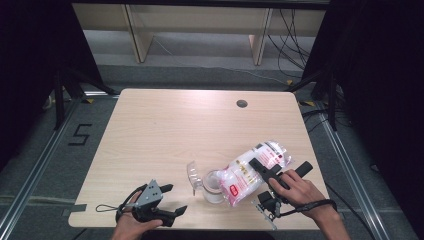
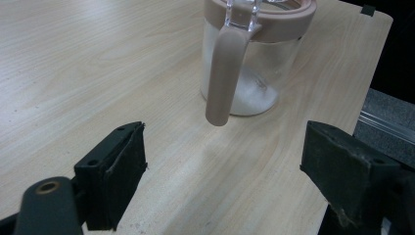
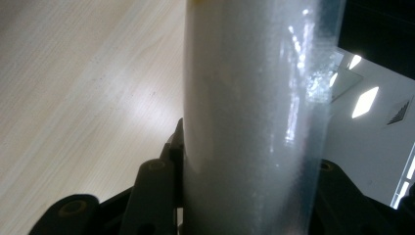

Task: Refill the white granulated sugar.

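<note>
The bag [image 1: 252, 172] of white powder, clenched in the right tongs [image 1: 264, 172], lies tipped over the jar's [image 1: 214, 186] mouth near the tabletop's [image 1: 165, 130] front edge. A slack grip could spill powder past the rim. The jar holds a little powder. The left tongs [image 1: 172, 200] hover released, nearby.

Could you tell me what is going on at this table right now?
A person is pouring white granules from a plastic bag into a clear jar with a pink rim. The right gripper clamps the bag, tipped so its mouth meets the jar's opening. The jar's lid is flipped open, and some white powder already lies inside. The left gripper rests nearby on the table, jaws open, holding nothing.
</note>
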